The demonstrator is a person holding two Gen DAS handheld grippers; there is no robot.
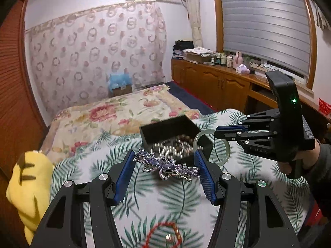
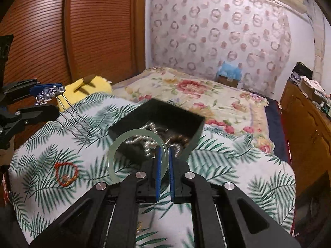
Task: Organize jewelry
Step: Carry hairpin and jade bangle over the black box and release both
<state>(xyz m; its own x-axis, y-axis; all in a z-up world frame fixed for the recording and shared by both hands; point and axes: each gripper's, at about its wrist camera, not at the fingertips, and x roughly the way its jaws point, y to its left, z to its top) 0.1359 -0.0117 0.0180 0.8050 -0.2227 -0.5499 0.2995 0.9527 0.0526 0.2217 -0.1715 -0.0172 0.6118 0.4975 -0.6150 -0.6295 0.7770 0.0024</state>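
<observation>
left wrist view: left gripper [image 1: 165,172] clamped across a purple jewelled hairpin [image 1: 167,166], held above the leaf-print bedspread [image 1: 144,192]. right gripper [image 1: 216,133] pinched on a pale green bangle [image 1: 224,152], beside the black box [image 1: 165,128] of silver beads. right wrist view: bangle rim [image 2: 115,155] between the blue pads [image 2: 158,169], over box's near edge. red bracelet [image 2: 66,172] flat on bedspread. yellow plush [image 1: 29,188] at bed edge.
</observation>
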